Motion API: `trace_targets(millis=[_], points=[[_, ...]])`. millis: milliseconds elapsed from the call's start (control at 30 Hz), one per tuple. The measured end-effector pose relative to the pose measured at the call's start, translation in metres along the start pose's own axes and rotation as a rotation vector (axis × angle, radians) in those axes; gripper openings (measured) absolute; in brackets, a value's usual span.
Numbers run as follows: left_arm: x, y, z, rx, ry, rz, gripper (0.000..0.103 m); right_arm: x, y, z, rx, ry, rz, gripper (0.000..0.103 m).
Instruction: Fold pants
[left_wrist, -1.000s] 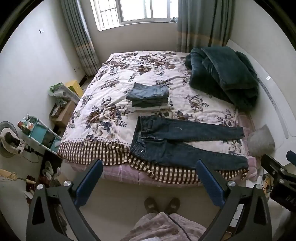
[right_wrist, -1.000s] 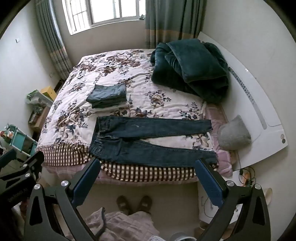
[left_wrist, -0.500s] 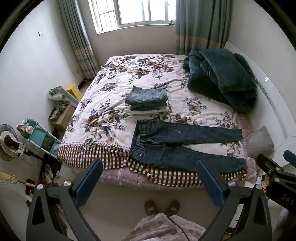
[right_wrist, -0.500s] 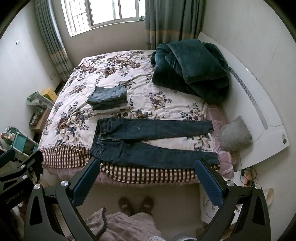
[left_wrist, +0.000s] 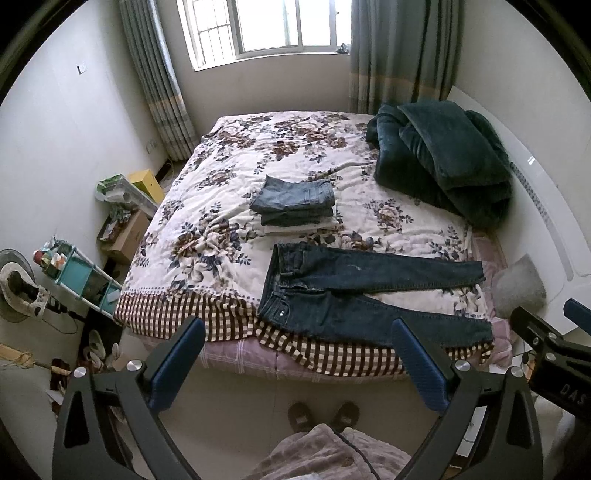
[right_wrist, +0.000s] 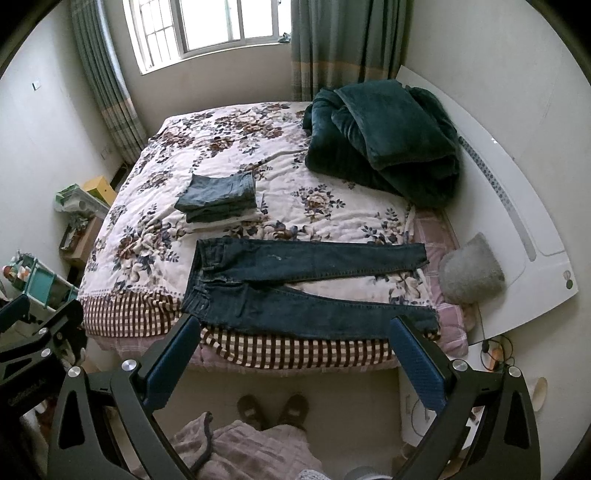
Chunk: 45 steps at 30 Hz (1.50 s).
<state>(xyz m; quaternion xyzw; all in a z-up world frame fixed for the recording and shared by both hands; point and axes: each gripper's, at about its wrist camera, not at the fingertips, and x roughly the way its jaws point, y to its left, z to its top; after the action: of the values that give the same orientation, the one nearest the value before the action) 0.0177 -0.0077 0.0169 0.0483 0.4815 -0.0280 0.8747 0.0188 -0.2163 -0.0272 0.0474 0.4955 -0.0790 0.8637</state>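
Dark blue jeans lie spread flat on the near edge of the bed, waist to the left, both legs stretched to the right; they also show in the right wrist view. My left gripper is open and empty, held high above the floor in front of the bed. My right gripper is open and empty too, at a similar height. Both are well apart from the jeans.
A stack of folded jeans sits mid-bed on the floral quilt. A dark green blanket is heaped at the right by the white headboard. A grey cushion, a teal shelf and boxes flank the bed.
Both grippers have risen and drawn back a little, so the bed sits lower in both views. The jeans have not moved.
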Motion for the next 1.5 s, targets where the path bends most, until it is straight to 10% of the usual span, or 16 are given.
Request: trace_targets(millis=[1500], points=[[-0.002,-0.002,0.027,0.007,-0.025,-0.004,0.103,-0.006,-0.005,0.022,-0.005,-0.015,0.013,0.103]])
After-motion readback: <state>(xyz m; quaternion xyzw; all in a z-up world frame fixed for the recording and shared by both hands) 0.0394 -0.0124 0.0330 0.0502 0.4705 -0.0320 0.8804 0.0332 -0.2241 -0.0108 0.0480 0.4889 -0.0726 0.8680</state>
